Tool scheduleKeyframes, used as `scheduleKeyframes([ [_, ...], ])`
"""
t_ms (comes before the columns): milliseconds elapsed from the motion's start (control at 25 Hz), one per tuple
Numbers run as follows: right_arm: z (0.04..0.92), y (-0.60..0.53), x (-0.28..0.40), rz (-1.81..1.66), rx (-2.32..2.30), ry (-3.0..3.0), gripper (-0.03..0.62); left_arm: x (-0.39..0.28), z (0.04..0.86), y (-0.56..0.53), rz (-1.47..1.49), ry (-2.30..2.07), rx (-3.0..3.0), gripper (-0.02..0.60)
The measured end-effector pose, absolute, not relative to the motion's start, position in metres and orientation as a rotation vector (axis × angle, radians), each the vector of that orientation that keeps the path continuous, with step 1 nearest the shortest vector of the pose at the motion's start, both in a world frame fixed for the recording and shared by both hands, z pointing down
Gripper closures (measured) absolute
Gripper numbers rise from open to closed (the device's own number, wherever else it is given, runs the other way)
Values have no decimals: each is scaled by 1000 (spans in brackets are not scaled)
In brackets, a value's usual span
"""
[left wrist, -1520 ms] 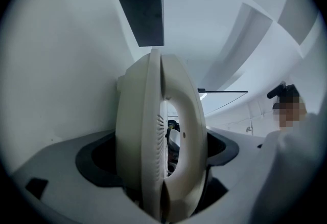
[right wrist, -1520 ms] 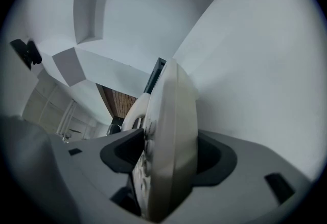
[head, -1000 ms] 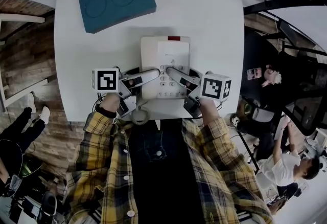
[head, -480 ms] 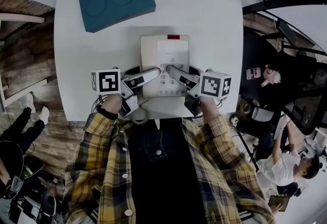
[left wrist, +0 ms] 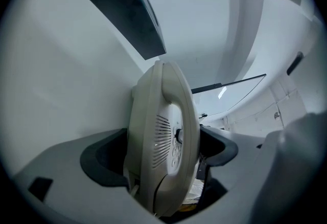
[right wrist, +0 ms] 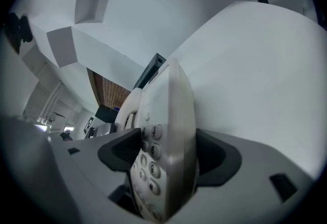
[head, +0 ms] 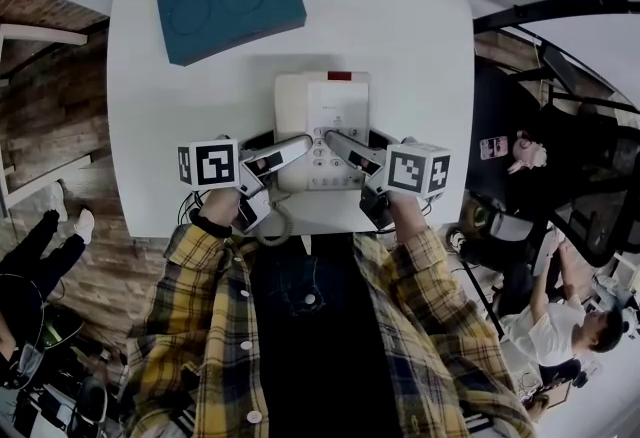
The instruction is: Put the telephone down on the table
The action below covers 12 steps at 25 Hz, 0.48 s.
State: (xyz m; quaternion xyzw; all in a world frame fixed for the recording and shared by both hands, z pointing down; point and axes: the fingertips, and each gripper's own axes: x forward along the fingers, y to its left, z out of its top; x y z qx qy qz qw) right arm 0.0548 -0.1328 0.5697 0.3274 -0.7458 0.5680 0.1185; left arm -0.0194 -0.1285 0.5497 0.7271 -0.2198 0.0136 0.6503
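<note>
White table point(head: 400, 46) in front of us, with plenty of bare surface across the far half and down the right side. The only other thing on it is a teal block point(head: 228, 4) at the far left corner, lying at a slant with two round outlines on its top, well apart from the action.

The telephone point(head: 322, 121) is square in the middle, close to the near edge, with a strip of open table on either flank. Its cord point(head: 272, 224) curls over that near edge, just beside the left hand.

The left claw point(head: 295, 144) comes in from the left, the right claw point(head: 338, 141) from the right, and their tips nearly meet over the keypad point(head: 322, 166).

In the left gripper view the telephone stands edge-on between the jaws, handset point(left wrist: 176, 115) side showing, and the dark pads point(left wrist: 104, 159) sit against both faces. That one is clamped on.

In the right gripper view it's the button side, again edge-on between the pads point(right wrist: 217, 159). This claw is opening, jaws very wide, its grip letting go with the telephone there in the gap.

Whether the telephone's base is fully down on the table, I can't tell.
</note>
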Motion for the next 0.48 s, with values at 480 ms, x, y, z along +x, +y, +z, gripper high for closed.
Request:
scheduleKeyframes([
  [480, 574, -131, 59, 1506, 999, -2147, 290, -20, 553, -128, 151, -552, 1717, 152],
])
